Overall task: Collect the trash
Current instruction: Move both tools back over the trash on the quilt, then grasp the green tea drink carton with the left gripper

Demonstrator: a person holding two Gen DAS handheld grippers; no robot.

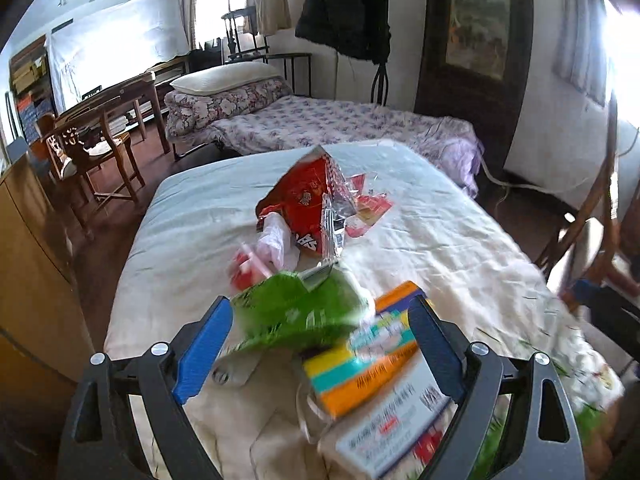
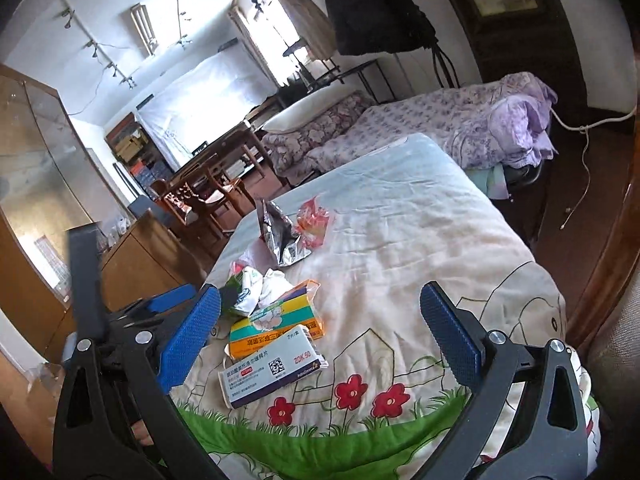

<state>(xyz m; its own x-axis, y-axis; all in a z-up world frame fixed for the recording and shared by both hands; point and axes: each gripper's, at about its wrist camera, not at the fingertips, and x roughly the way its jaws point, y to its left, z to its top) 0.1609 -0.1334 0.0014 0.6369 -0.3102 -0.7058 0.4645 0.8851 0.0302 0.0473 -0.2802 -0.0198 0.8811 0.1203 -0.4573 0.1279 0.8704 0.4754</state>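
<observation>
while spread wide over the bed (image 2: 400, 216), both sets of jaws grip nothing. left gripper (image 1: 320, 344): jaws apart, low over the trash pile, blurred green wrapper (image 1: 296, 312) and striped orange box (image 1: 372, 344) between the blue pads, contact can't tell. right gripper (image 2: 320, 336): jaws apart, above the bedcover w/ white medicine box (image 2: 272, 364) lying just below the orange box, touching it. further back on the bed: red snack bag (image 1: 304, 204), foil side up in right view, next to a small pinkish wrapper (image 2: 314, 220), crumpled tissue (image 2: 264, 280) near the green wrapper.
</observation>
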